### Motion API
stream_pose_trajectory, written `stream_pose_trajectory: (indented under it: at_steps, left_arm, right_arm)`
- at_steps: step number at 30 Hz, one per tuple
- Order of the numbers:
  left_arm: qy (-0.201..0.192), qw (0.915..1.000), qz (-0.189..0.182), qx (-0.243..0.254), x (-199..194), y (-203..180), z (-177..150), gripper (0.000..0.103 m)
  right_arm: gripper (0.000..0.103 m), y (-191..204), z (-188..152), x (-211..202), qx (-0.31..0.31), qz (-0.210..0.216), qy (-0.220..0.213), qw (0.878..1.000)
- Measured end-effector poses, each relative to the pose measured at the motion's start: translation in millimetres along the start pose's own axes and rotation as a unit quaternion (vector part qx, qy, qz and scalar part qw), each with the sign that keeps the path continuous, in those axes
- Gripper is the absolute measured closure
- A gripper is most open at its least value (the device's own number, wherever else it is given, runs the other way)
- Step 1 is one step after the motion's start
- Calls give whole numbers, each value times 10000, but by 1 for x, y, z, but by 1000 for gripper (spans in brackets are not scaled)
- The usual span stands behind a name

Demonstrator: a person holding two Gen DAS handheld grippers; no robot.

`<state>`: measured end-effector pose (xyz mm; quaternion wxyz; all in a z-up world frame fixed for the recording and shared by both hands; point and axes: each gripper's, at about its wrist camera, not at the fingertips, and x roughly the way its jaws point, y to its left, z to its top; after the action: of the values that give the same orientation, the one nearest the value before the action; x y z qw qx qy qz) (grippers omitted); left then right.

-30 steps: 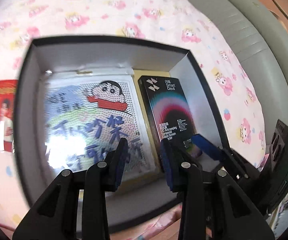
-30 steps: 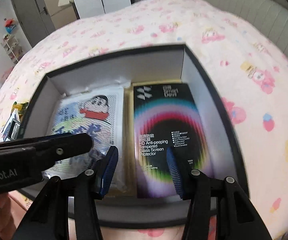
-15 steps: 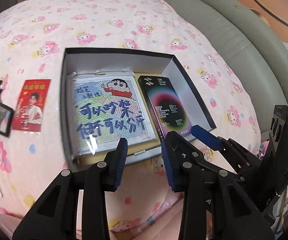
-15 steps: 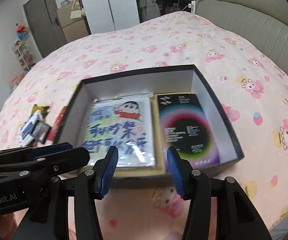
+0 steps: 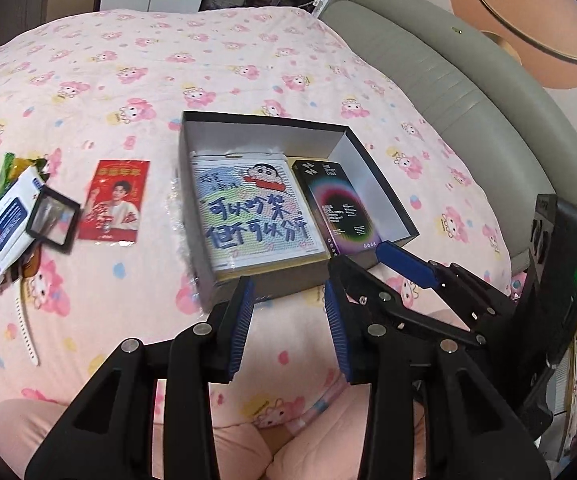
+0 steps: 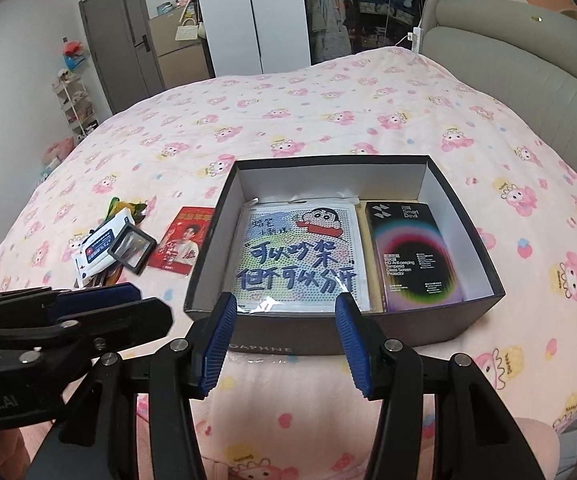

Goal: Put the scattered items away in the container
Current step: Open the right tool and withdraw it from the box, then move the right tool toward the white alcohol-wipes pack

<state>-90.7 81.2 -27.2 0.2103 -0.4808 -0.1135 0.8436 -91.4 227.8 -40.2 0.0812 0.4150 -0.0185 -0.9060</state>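
While above box (image 6: 464, 320), left gripper (image 5: 288, 320), right gripper (image 6: 284, 336) part-open, empty.

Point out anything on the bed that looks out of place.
Left of the box, the red card lies loose, and a small black frame sits tilted on a heap with a white pack.

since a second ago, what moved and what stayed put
Both grippers pulled back and up from the box: left gripper and right gripper now hover before its near wall, nothing between the fingers. The cartoon packet and screen protector box stayed inside; the red card stayed on the bed.
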Motion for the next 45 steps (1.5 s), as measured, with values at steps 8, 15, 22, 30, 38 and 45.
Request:
stream_pose_trajectory:
  at_steps: [8,15,22,30,38,45]
  left_arm:
    - [-195,9997,67,-128,-23,21,-23,66]
    - [-270,9990,135,-325,-44,52,-43,66]
    - [-396,9956,306,-794,-61,100,-56,66]
    - [-612,9865,557,-1414,-82,169,-66,66]
    - [-640,9742,554,-2094,-71,234,-59,66]
    - [-442,9547,728,-2851,-35,287,-37,66]
  right_arm:
    - [56,29,-9,-6,-56,286,31,9996]
    - [56,72,-16,-4,-474,356,98,9982]
    - [56,116,-15,17,-797,668,278,9942]
    - [56,179,-7,52,-1234,1081,442,9855]
    - [56,216,1,98,-1415,1218,706,9799]
    - [56,217,13,148,-1346,1051,1018,9800]
